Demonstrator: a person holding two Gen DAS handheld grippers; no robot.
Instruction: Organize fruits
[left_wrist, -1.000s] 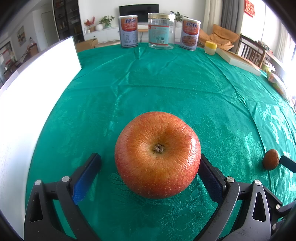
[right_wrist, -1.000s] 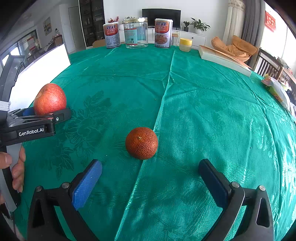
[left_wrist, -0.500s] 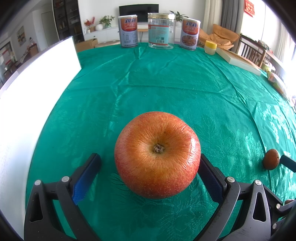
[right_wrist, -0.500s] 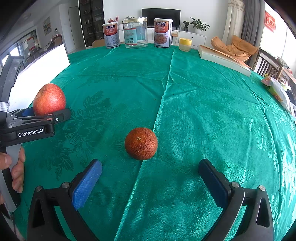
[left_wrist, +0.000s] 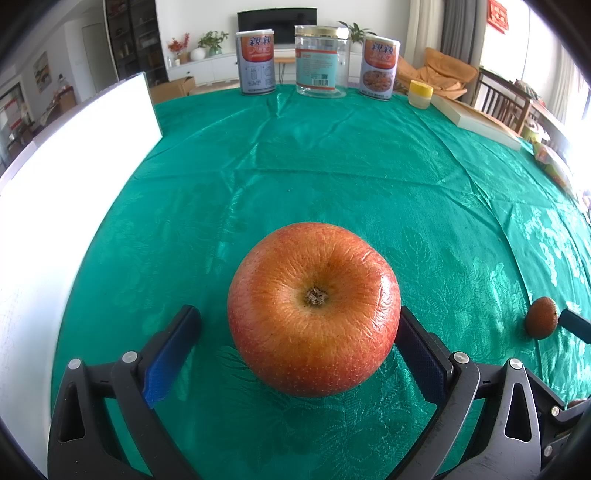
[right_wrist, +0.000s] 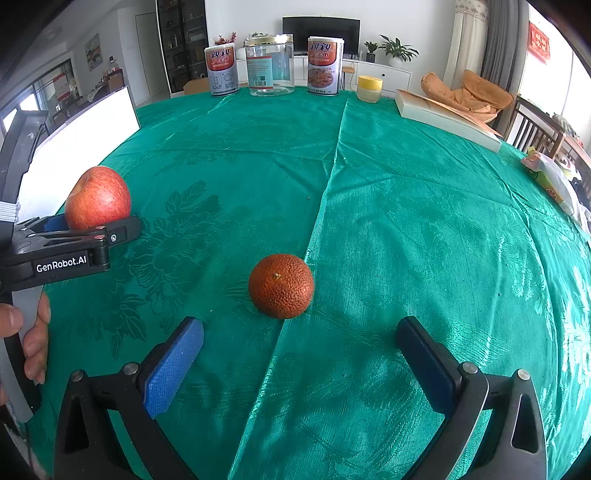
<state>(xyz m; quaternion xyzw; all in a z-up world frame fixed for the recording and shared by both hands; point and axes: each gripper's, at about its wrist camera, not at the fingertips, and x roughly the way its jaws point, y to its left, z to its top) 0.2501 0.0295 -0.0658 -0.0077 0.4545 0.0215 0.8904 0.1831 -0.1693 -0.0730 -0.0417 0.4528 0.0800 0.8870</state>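
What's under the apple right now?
The apple rests on the green tablecloth, between the open left gripper. Its underside and contact spot are hidden.

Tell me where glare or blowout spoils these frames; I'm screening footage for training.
Left wrist: white board blown out, sheen on the apple, window at right overexposed. Right wrist: cloth shines along its folds, the orange stays sharp.

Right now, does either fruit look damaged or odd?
The apple between the left gripper fingers has finely wrinkled skin, as if past its best. The tangerine looks dark but intact. Nothing is spilled.
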